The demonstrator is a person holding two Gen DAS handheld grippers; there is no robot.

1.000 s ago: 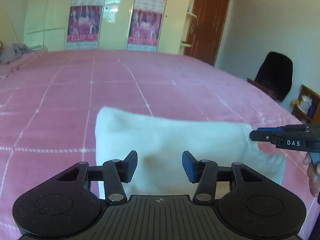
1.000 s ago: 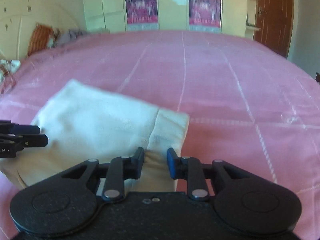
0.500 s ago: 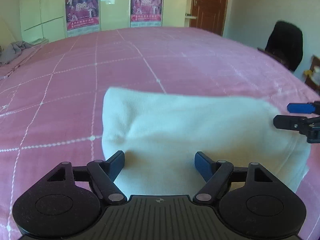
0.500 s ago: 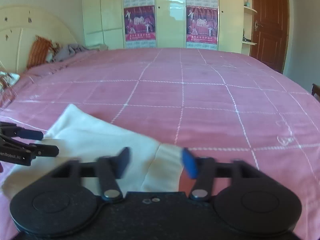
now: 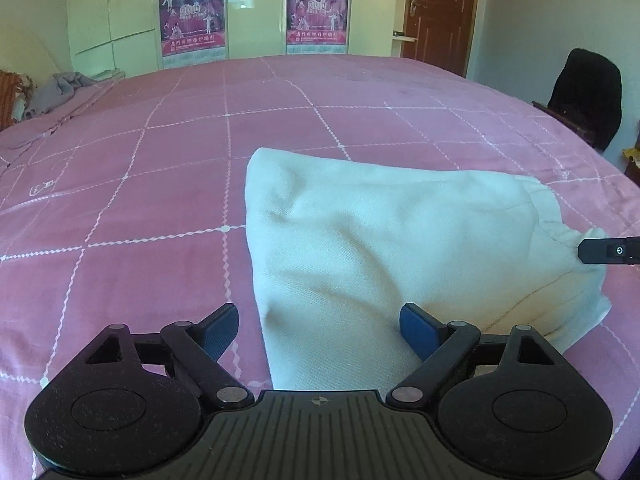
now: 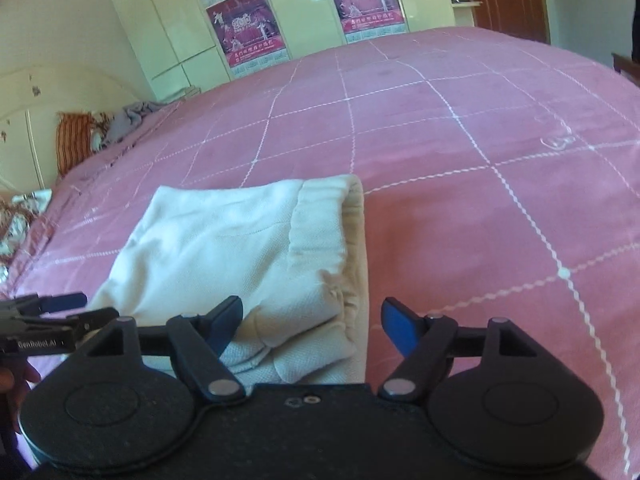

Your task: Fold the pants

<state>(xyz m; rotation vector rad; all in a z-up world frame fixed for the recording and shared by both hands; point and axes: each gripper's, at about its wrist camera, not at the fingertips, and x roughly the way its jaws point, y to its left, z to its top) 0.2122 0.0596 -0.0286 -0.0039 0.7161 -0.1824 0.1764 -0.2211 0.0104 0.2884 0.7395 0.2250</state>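
The cream white pants [image 5: 392, 248] lie folded into a compact stack on the pink bed; they also show in the right wrist view [image 6: 248, 252], with the elastic waistband at the stack's right side. My left gripper [image 5: 319, 330] is open and empty, its jaws wide apart just above the near left edge of the stack. My right gripper [image 6: 312, 326] is open and empty over the near right corner. Each gripper's tip shows at the edge of the other's view.
The pink checked bedspread [image 5: 160, 184] covers the whole bed. A grey garment [image 5: 60, 88] and a striped pillow [image 6: 72, 140] lie at the far left. A black chair [image 5: 588, 92] stands off the bed's right edge. Wardrobes with posters and a brown door stand behind.
Both grippers opened wide and let go of the pants, then drew back slightly. The folded stack now rests flat on the bed.
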